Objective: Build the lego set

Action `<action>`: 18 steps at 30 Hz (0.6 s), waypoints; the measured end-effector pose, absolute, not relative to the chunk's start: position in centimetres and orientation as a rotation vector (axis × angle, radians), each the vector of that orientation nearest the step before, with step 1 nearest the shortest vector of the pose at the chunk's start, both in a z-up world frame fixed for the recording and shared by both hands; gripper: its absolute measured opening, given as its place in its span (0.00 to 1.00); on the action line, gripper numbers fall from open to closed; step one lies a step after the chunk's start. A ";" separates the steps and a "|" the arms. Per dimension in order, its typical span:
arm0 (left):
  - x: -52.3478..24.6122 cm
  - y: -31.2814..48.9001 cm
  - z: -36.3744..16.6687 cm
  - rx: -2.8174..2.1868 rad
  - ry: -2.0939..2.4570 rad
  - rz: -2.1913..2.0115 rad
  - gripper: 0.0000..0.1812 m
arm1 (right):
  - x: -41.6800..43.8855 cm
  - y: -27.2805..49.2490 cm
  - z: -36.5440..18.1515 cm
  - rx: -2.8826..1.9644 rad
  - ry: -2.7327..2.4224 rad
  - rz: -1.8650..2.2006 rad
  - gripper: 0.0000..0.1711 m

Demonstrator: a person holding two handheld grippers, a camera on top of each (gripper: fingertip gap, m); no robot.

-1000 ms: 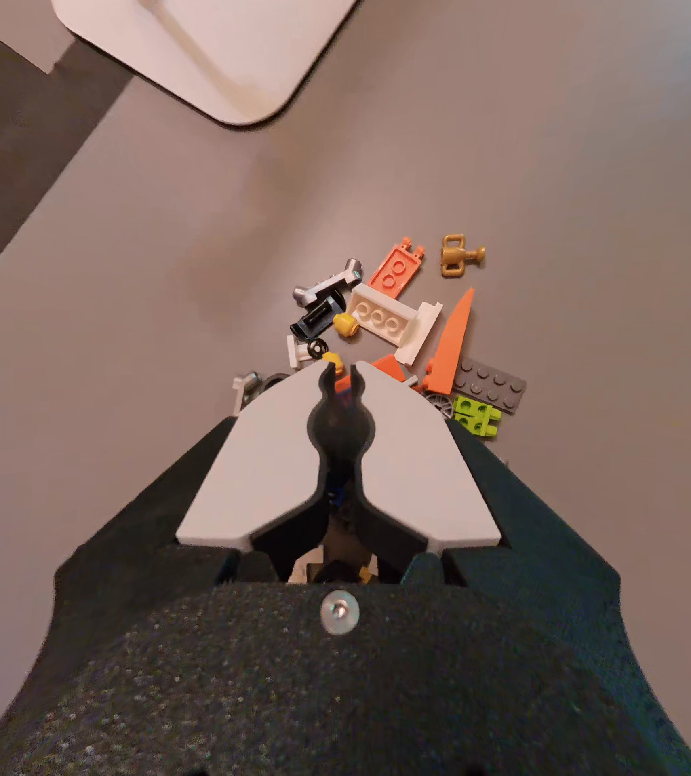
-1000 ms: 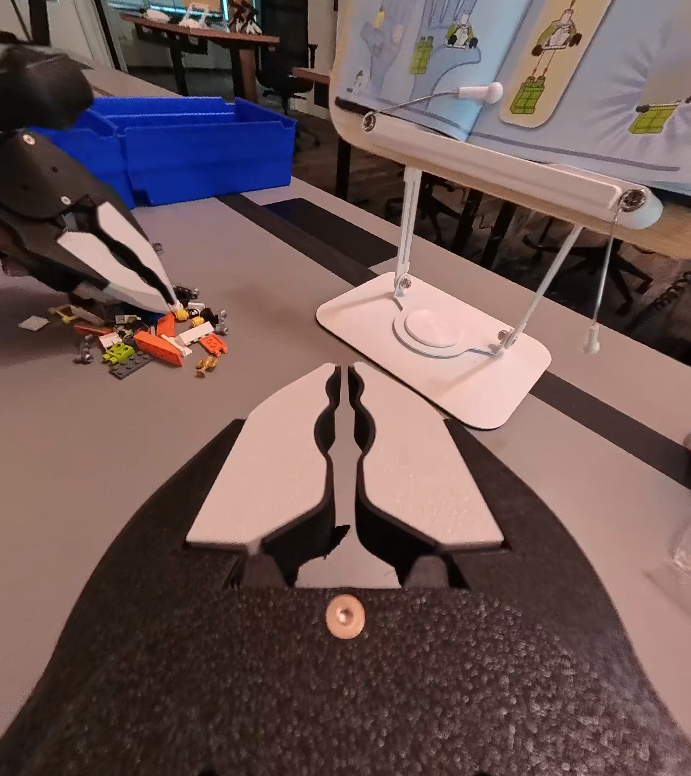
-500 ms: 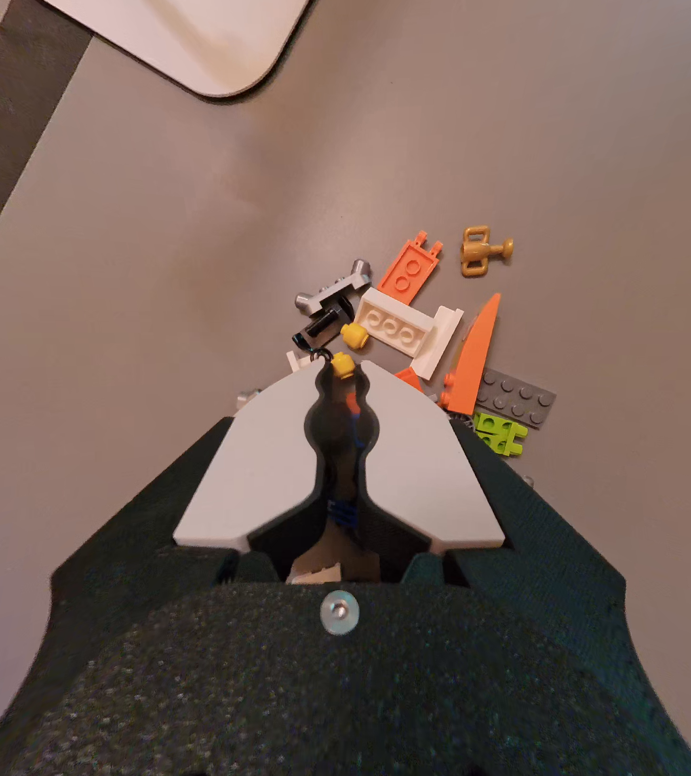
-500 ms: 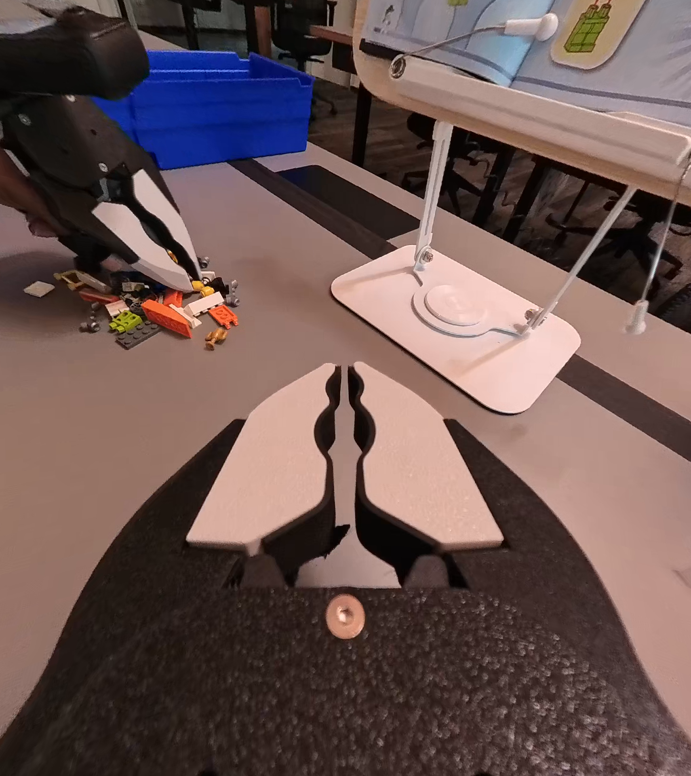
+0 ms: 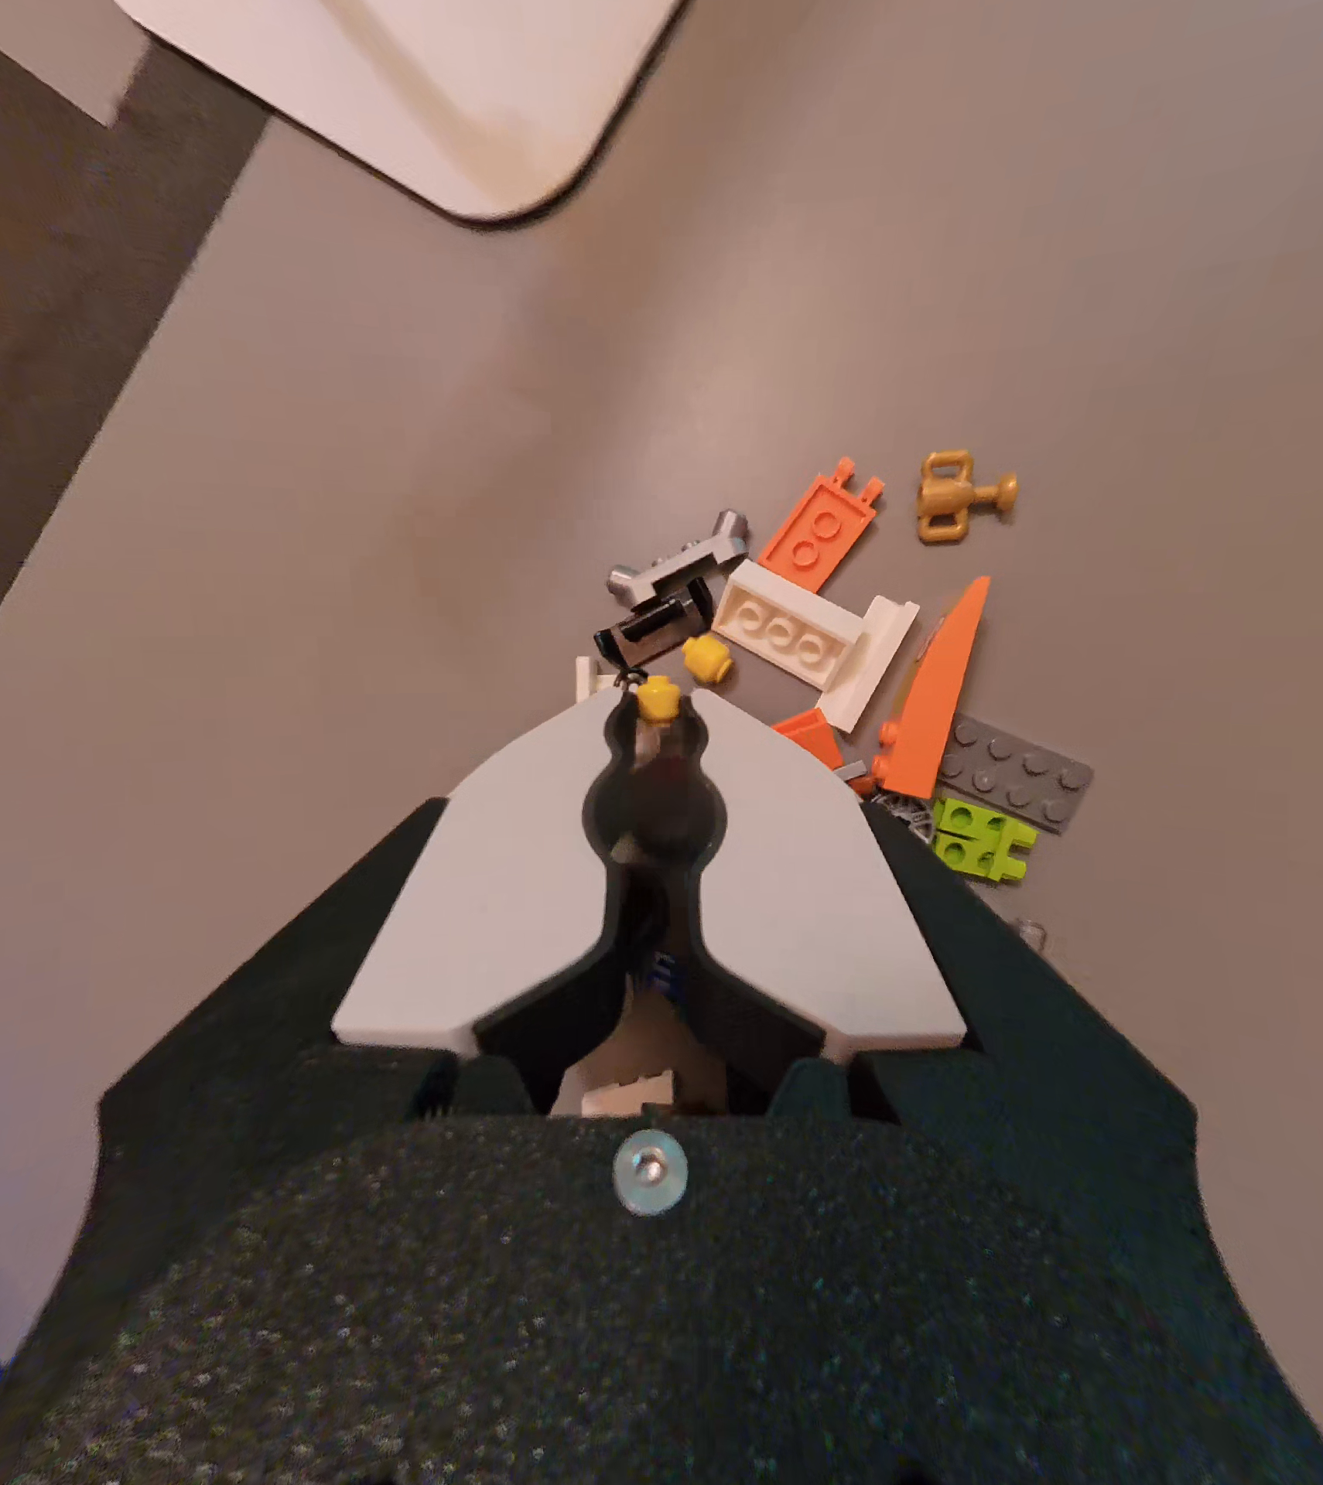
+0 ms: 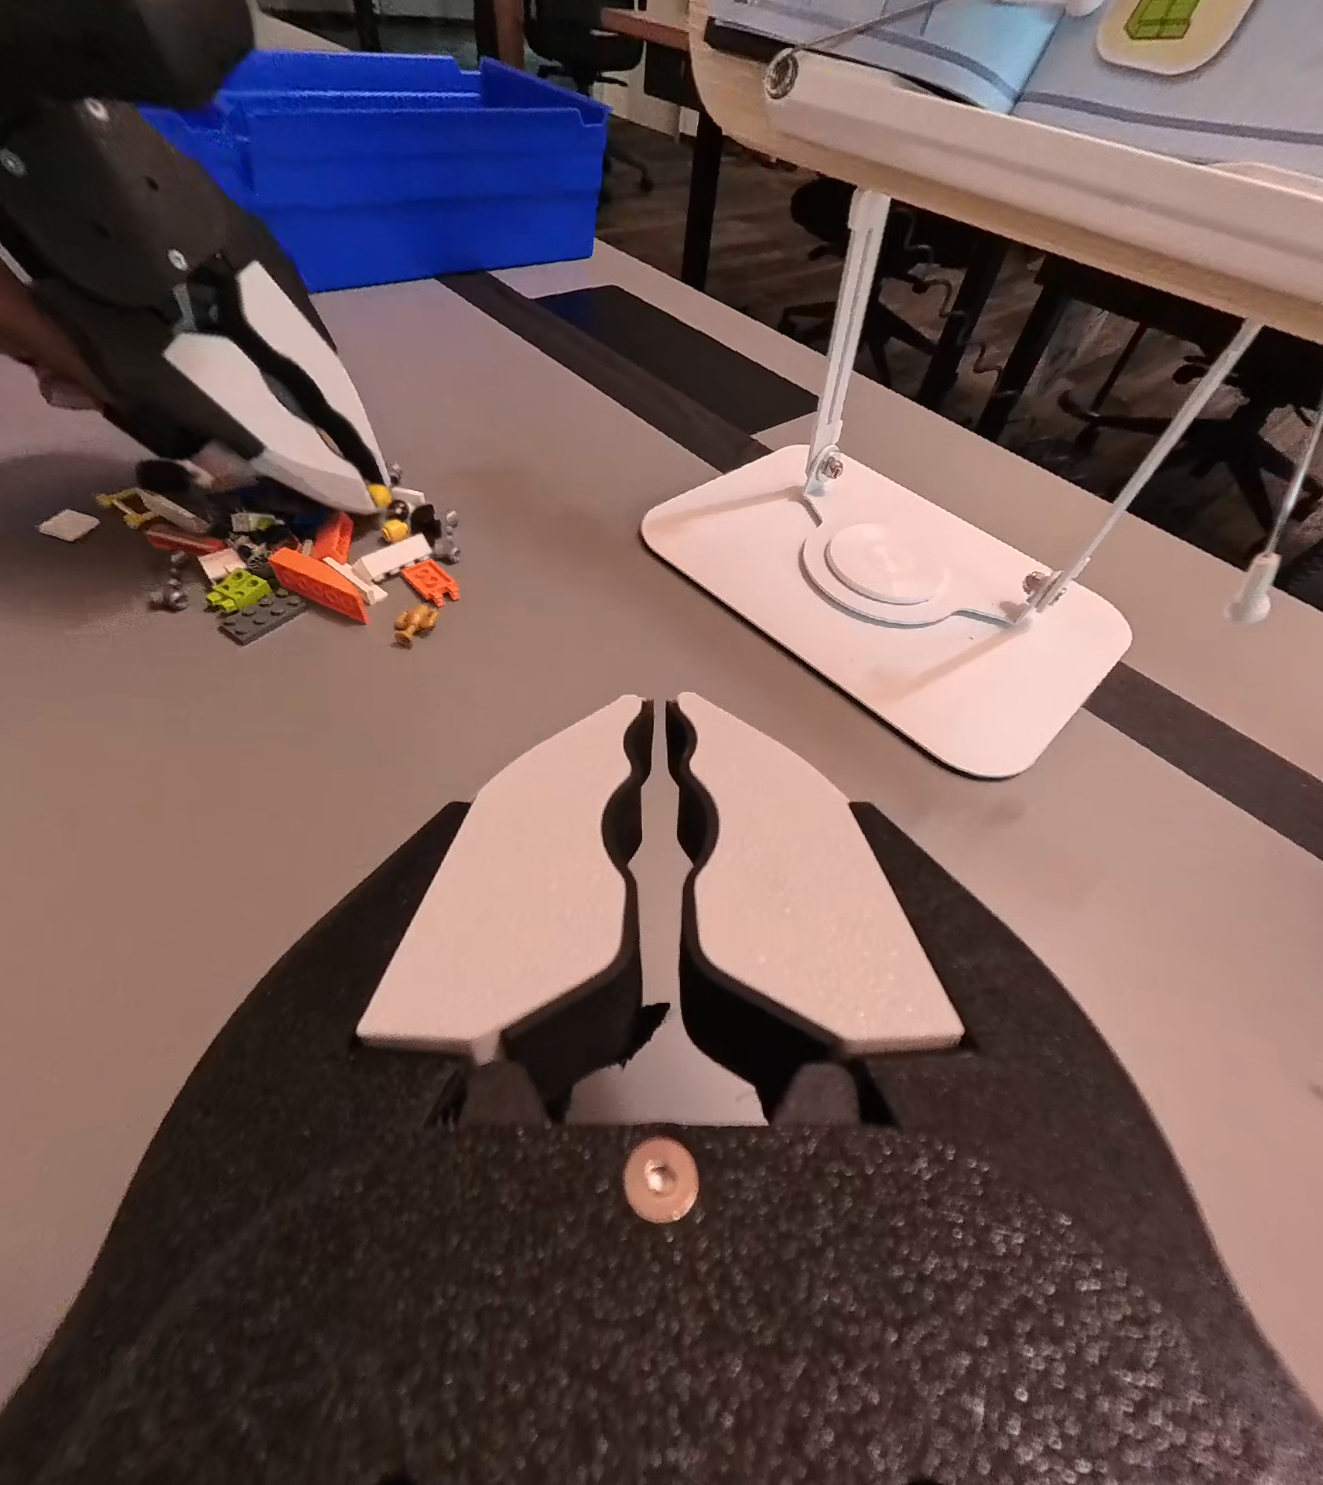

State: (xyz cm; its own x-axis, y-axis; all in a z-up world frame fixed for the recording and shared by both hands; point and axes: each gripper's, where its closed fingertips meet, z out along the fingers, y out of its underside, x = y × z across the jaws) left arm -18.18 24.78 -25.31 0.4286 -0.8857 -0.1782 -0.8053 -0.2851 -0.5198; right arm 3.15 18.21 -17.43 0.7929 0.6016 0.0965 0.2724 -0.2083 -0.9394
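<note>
Left wrist view showed your left gripper (image 5: pixel 657 707) pinching a small yellow minifigure head (image 5: pixel 658 697) right at its fingertips, held just above the pile of lego pieces (image 6: pixel 296 554) on the grey table (image 5: pixel 1044 281). Just beyond the tips lay a second yellow head (image 5: pixel 708 659), a black piece (image 5: pixel 654 628) and a grey bar (image 5: pixel 678 564). Farther out you had a white brick (image 5: pixel 787 635), an orange flag plate (image 5: pixel 821 534), a long orange wedge (image 5: pixel 936 699), a dark grey plate (image 5: pixel 1016 775), a lime piece (image 5: pixel 976 840) and a gold trophy (image 5: pixel 960 497). Your right gripper (image 6: pixel 660 707) hovered well apart from the pile, fingers nearly together with a thin gap, holding nothing. Past it stood the white stand base (image 6: pixel 883 611), and blue bins (image 6: pixel 417 177) sat at the table's far edge
</note>
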 end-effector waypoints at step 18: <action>-9.0 11.7 -8.9 -1.324 0.849 -2.172 0.05 | -5.3 12.5 -12.2 -1.409 -0.919 0.546 0.07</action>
State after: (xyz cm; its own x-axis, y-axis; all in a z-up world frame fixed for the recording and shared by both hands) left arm -8.96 11.74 -8.87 -0.4339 -0.6560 0.6176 0.0636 -0.7060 -0.7053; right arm -5.26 12.53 -12.18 0.5631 0.7979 0.2150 0.1927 0.1262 -0.9731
